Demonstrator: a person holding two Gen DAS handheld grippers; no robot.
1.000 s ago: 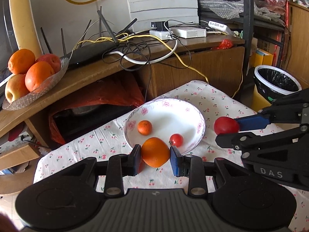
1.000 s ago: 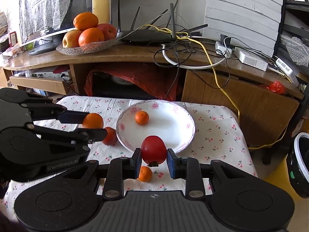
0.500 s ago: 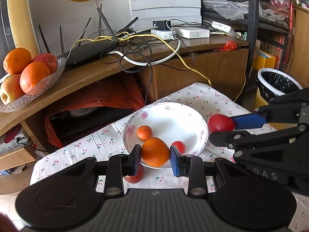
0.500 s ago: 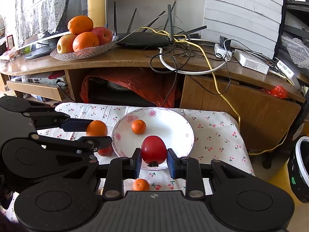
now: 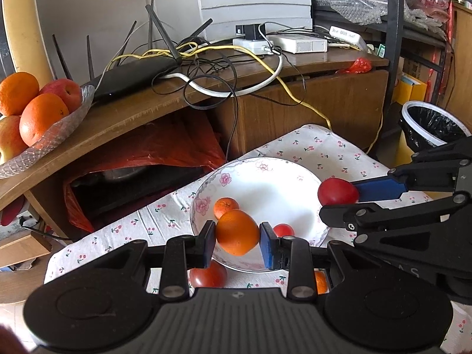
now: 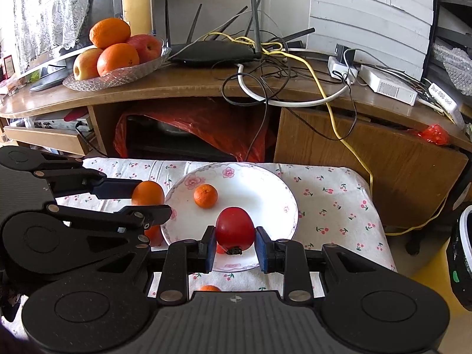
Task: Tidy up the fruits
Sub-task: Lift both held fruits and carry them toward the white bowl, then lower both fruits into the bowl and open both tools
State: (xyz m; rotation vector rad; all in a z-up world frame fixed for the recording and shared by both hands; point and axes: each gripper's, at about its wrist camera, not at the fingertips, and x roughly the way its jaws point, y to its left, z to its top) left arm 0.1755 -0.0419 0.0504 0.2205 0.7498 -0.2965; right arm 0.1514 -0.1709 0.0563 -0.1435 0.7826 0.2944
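Tongs on the left (image 5: 237,240) pinch an orange (image 5: 237,232), right tongs (image 6: 234,247) pinch a red tomato (image 6: 235,232), both over the plate (image 6: 274,194).

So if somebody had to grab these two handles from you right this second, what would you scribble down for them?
Left claw: shut on the large orange fruit, held over the near rim of the white flower-rimmed plate.
Right claw: shut on the red tomato-like fruit, also over the plate.
Done: a small mandarin and a small red fruit lie on the plate.
Left: set both held fruits down on it, then collect the red fruit and the small orange one lying on the cherry-print tablecloth near the plate.
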